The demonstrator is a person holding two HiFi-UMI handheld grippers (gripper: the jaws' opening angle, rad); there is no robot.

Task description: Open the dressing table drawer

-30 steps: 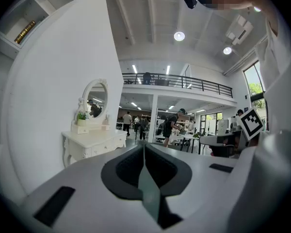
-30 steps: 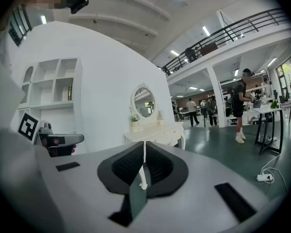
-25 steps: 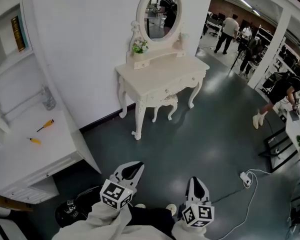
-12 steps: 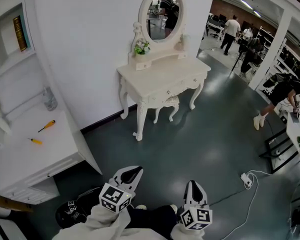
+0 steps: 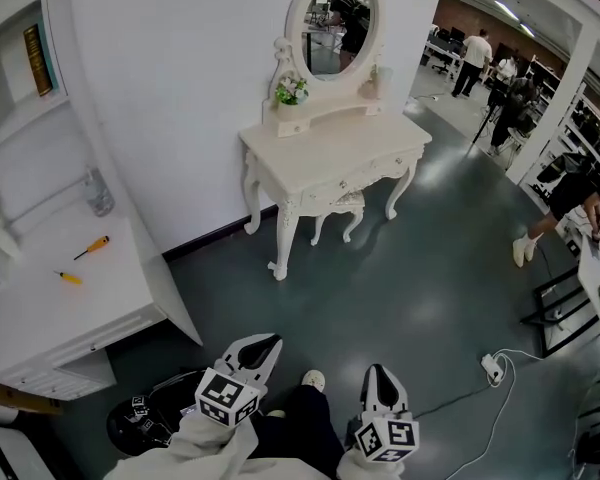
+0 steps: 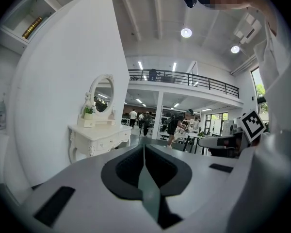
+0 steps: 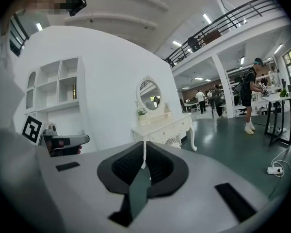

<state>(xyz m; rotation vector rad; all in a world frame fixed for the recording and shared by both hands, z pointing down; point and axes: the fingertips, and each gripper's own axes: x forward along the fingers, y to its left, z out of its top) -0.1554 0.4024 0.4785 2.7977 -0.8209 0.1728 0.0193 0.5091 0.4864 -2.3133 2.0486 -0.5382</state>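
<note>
The white dressing table (image 5: 330, 158) with an oval mirror (image 5: 340, 23) stands against the far wall, its front drawer (image 5: 352, 176) closed. It also shows small in the left gripper view as the dressing table (image 6: 98, 139) and in the right gripper view as the dressing table (image 7: 165, 127). My left gripper (image 5: 263, 346) and right gripper (image 5: 377, 378) are held low at the bottom of the head view, well short of the table. Both are shut with nothing between the jaws, seen at the left gripper (image 6: 143, 147) and right gripper (image 7: 143, 155).
A white stool (image 5: 338, 211) sits under the table. A white counter (image 5: 50, 298) with two screwdrivers (image 5: 90, 248) is at the left. A power strip and cable (image 5: 492, 368) lie on the floor at the right. People stand in the background at the right (image 5: 565, 203).
The view has drawn slightly nearer the dressing table, which sits a little further right in the frame. Both grippers have sunk slightly toward the bottom edge and stay shut.
</note>
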